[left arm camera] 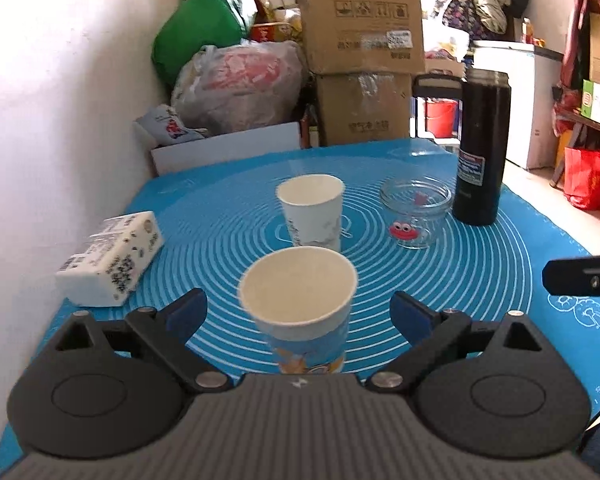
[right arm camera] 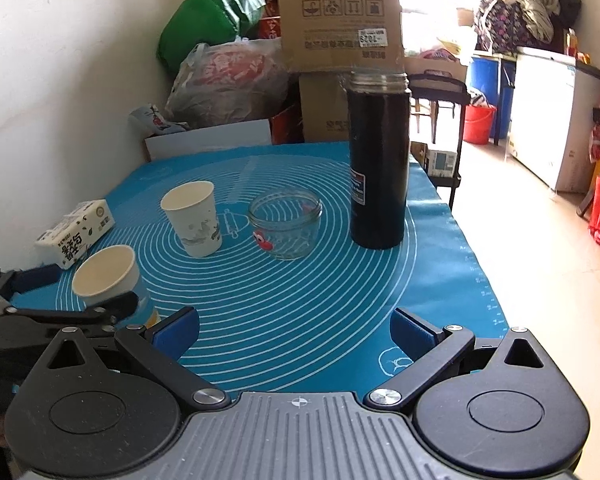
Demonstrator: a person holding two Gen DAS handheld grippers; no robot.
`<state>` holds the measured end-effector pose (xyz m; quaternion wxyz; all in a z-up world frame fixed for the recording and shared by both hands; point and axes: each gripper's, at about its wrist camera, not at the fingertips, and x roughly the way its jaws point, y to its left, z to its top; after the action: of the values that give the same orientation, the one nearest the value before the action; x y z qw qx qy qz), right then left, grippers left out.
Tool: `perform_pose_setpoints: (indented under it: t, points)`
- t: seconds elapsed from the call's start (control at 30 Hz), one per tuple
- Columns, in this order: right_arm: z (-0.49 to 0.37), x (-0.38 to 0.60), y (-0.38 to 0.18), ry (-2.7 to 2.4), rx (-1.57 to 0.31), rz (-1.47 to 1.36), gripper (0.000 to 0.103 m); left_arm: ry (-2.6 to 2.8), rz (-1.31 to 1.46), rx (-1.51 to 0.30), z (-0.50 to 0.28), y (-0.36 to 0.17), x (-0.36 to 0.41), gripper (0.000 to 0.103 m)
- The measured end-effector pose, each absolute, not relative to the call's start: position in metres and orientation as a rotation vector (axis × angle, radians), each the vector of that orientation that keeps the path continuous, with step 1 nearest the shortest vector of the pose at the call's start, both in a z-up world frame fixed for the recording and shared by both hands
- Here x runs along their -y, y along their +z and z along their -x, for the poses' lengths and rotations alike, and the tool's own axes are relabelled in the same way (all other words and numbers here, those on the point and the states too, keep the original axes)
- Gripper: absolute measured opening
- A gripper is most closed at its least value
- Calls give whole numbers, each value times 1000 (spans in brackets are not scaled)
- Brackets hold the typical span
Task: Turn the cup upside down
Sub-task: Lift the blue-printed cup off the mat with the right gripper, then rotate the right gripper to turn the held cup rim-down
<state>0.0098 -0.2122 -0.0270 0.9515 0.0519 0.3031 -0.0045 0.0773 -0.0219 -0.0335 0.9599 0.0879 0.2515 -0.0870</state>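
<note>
Two paper cups stand upright on the blue mat (left arm camera: 480,280). The near cup (left arm camera: 304,312), with a blue and orange print, stands between the open fingers of my left gripper (left arm camera: 298,316), which do not touch it. It also shows in the right wrist view (right arm camera: 108,280), with the left gripper (right arm camera: 76,292) around it. The far cup (left arm camera: 312,208), white with a grey print, stands behind it, also in the right wrist view (right arm camera: 194,220). My right gripper (right arm camera: 296,332) is open and empty over the mat's front part.
A clear glass jar (left arm camera: 416,212) with a red sticker and a tall black flask (left arm camera: 482,148) stand right of the cups. A white tissue pack (left arm camera: 112,256) lies at the left by the wall. Cardboard boxes (left arm camera: 360,40) and bags are piled behind the table.
</note>
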Motion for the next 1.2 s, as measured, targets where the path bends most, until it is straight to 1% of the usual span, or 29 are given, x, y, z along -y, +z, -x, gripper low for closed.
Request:
perform_pose_setpoints:
  t: [0.33, 0.47, 0.67, 0.83, 1.03, 1.2]
  points:
    - [-4, 179, -4, 4, -588, 103, 103, -99, -105, -514, -53, -16, -12, 97]
    - [-8, 153, 2, -13, -568, 293, 103, -59, -75, -522, -45, -16, -30, 97]
    - [-14, 93, 1, -56, -487, 768, 103, 49, -37, -527, -40, -23, -61, 97]
    - [-28, 43, -15, -77, -420, 1200, 103, 99, 18, -537, -39, -28, -83, 97]
    - [-32, -2, -67, -66, -284, 1804, 103, 156, 8, -505, -34, -31, -94, 97]
    - [-35, -8, -119, -5, -177, 2281, 103, 200, 29, -507, -34, -35, -111, 97]
